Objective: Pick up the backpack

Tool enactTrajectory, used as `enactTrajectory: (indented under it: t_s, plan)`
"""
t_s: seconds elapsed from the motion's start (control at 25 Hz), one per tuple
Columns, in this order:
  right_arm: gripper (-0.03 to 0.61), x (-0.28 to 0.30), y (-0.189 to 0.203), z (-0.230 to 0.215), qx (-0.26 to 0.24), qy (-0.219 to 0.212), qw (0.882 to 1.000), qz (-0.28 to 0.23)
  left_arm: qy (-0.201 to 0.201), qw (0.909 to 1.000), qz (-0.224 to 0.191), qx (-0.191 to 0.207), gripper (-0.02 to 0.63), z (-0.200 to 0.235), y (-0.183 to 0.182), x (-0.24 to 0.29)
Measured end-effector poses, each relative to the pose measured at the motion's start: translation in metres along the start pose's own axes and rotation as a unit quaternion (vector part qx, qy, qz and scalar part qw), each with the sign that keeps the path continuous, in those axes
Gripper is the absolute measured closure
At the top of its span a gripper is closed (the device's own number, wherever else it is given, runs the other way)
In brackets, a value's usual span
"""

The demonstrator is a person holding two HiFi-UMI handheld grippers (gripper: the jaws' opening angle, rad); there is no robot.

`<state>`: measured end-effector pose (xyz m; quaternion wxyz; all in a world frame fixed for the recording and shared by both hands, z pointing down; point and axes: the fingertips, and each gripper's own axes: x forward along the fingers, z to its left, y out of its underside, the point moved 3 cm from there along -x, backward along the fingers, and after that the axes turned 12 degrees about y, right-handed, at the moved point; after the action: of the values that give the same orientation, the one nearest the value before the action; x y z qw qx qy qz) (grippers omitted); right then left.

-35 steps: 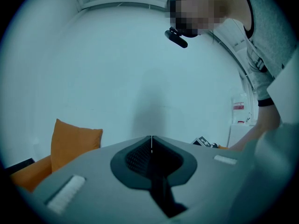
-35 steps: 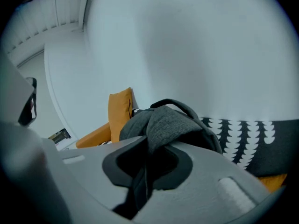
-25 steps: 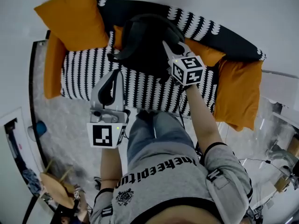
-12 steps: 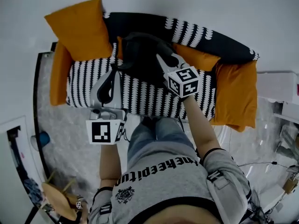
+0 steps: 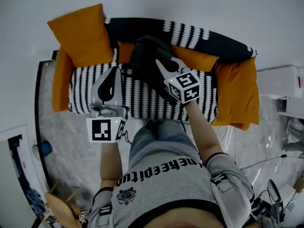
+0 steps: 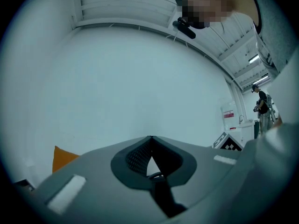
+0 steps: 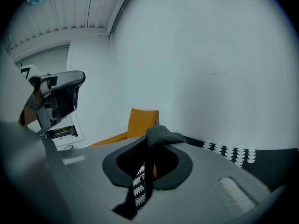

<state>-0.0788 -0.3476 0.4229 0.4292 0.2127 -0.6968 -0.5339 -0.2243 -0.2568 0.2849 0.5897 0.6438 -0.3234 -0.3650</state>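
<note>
The black backpack (image 5: 144,61) hangs just above the striped sofa (image 5: 85,87), in front of its back cushions. My right gripper (image 5: 158,62) is shut on the backpack's dark top handle (image 7: 164,134), which lies pinched over the jaw tips in the right gripper view; the bag's body is hidden below the jaws there. My left gripper (image 5: 115,71) is held to the left of the backpack, apart from it. In the left gripper view its jaws (image 6: 150,138) meet at the tips with nothing between them, facing a bare white wall.
Orange cushions lie at the sofa's left end (image 5: 80,30), right end (image 5: 237,94) and behind the backpack (image 5: 197,58). A white wall runs behind the sofa. A white cabinet (image 5: 280,82) stands to the right. Cables trail on the marbled floor (image 5: 266,141).
The right gripper has risen and drawn toward me with the backpack hanging from it, off the sofa seat. The left gripper has risen too, still holding nothing.
</note>
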Motion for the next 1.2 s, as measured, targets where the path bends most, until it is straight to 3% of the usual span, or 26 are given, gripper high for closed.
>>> enactTrajectory:
  t_s: [0.64, 1.2]
  plan:
    - [0.549, -0.085, -0.027, -0.052, 0.01, 0.108, 0.993, -0.052, 0.072, 0.9971, -0.022, 0.014, 0.594, -0.034, -0.019, 0.025]
    - [0.548, -0.15, -0.056, -0.065, -0.002, 0.156, 0.983, -0.099, 0.114, 0.9924, -0.043, 0.017, 0.594, -0.061, -0.038, 0.049]
